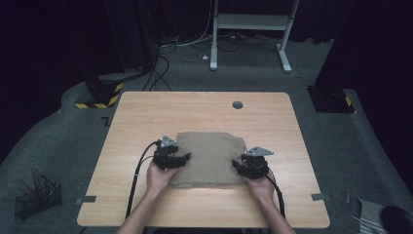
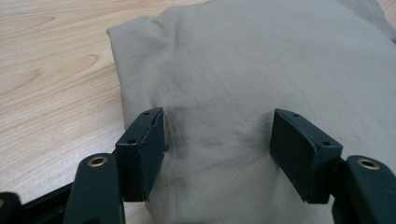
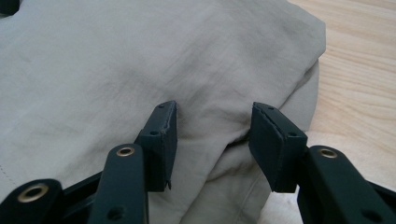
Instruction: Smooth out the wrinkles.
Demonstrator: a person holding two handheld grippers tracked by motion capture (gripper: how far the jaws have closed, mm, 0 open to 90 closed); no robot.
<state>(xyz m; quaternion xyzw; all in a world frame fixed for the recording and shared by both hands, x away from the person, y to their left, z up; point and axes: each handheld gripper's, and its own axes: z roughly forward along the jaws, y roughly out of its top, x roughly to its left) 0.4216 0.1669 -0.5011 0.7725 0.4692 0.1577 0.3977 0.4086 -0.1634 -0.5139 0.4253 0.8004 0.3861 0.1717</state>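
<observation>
A folded beige cloth (image 1: 209, 156) lies flat on the wooden table (image 1: 195, 107), near its front middle. My left gripper (image 1: 185, 158) sits at the cloth's left edge, my right gripper (image 1: 237, 163) at its right edge. In the left gripper view the left gripper (image 2: 217, 140) is open, its jaws set wide apart and resting down on the cloth (image 2: 257, 56) just inside the edge. In the right gripper view the right gripper (image 3: 212, 135) is open too. Its jaws straddle the cloth (image 3: 116, 60) where the top layer's edge folds over lower layers, and the pads are not pressing on it.
A round cable hole (image 1: 237, 104) sits at the table's far middle. On the floor are a wire basket (image 1: 36, 197) at the left, a yellow-and-black striped base (image 1: 100, 95), cables, and a white desk frame (image 1: 253, 22) behind the table.
</observation>
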